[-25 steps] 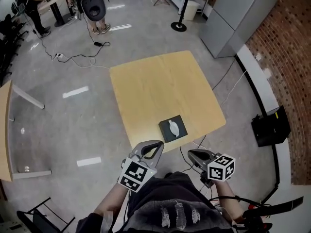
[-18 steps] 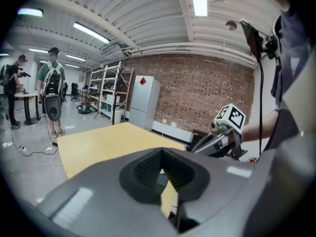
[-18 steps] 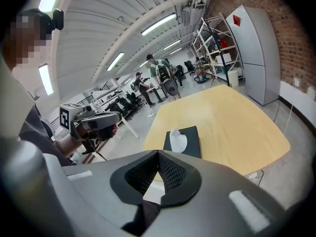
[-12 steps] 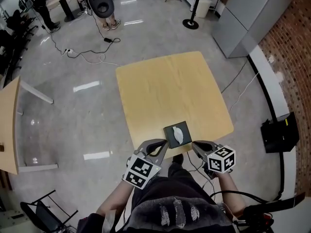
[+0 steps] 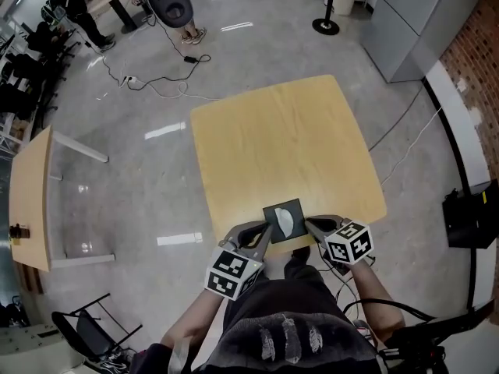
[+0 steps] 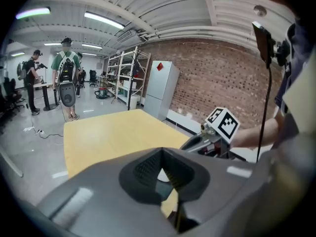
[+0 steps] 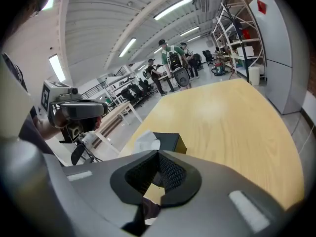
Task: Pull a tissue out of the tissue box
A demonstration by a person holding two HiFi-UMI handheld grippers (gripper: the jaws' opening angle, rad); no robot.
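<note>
Downward, left claw (image 5: 265, 231), right claw (image 5: 310, 224) (shut)

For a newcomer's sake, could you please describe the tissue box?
Find the square wooden table and look at its near edge. The tissue box is the only thing on it: small, black, with a white tissue poking from its top.

Wooden table (image 5: 281, 146) near grey cabinet (image 5: 421, 14) (brick wall (image 5: 479, 61) beside).

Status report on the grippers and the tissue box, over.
Left gripper and right gripper: jaws shut, empty, either side of tissue box. Tissue sticking up, not yet pulled. Nothing in the way.
</note>
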